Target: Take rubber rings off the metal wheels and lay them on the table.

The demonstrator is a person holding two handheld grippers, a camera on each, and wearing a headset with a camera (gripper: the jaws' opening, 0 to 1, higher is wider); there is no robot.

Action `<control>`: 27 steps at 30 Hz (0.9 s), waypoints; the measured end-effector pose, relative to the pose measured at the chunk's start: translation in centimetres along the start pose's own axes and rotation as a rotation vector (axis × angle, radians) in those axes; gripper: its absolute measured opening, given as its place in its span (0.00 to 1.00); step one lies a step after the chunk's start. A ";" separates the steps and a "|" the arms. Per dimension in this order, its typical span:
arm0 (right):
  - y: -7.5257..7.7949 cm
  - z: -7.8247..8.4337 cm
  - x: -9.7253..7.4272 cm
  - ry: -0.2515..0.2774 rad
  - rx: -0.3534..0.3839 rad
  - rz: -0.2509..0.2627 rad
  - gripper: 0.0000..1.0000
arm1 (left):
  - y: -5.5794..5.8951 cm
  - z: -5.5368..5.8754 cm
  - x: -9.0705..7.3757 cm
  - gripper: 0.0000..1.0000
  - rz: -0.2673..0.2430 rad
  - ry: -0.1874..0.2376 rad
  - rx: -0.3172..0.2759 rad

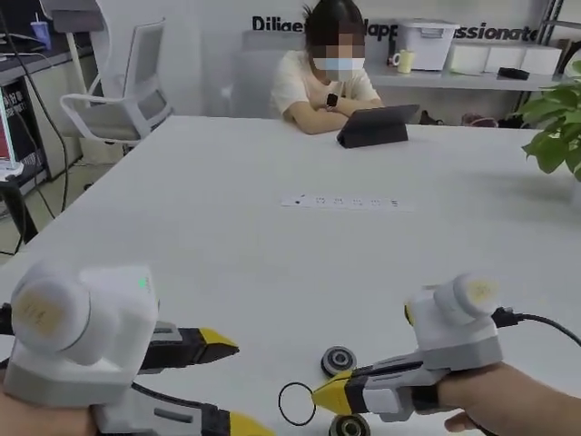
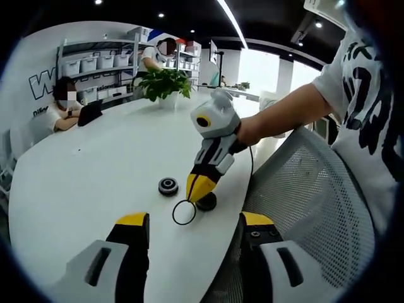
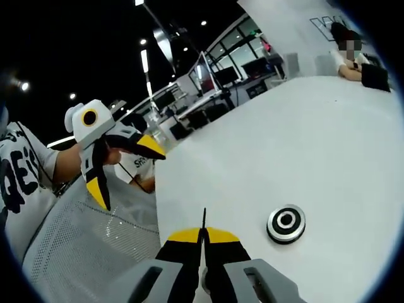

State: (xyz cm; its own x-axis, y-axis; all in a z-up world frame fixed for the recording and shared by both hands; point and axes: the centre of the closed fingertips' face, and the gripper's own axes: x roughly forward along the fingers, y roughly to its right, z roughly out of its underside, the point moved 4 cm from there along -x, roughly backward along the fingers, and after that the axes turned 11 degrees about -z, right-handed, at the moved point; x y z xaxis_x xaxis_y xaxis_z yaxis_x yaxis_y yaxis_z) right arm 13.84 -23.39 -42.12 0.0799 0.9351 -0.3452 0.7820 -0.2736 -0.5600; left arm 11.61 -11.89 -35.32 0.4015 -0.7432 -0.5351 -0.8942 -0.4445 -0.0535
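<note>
Your right tongs [image 1: 320, 396]: pinched tight on one rubber ring [image 1: 297, 404]. Your left tongs [image 1: 247, 386]: spread wide, empty. Two metal wheels [image 1: 338, 361] on the desk [image 1: 272, 263].

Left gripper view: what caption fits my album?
Yellow-tipped right gripper shut on a thin black rubber ring beside two round metal wheels.

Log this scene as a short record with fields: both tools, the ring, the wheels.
left tool: open, holding nothing
right tool: shut on the rubber ring
rubber ring: off the wheels, pinched at its edge; contact with the white table unclear
far wheel: lying flat on the table, apart from both tools
near wheel: on the table, partly hidden under the right tool
</note>
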 end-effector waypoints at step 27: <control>0.1 0.0 0.1 -0.048 -0.080 0.032 0.23 | 0.0 -0.2 0.0 0.55 -0.003 -0.004 -0.007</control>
State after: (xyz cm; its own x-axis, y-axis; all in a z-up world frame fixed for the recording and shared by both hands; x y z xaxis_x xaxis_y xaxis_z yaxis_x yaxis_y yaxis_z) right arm 13.94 -23.29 -42.25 0.0773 0.9140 -0.3982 0.8266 -0.2821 -0.4870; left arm 11.65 -11.97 -35.14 0.4037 -0.7398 -0.5383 -0.8914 -0.4504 -0.0496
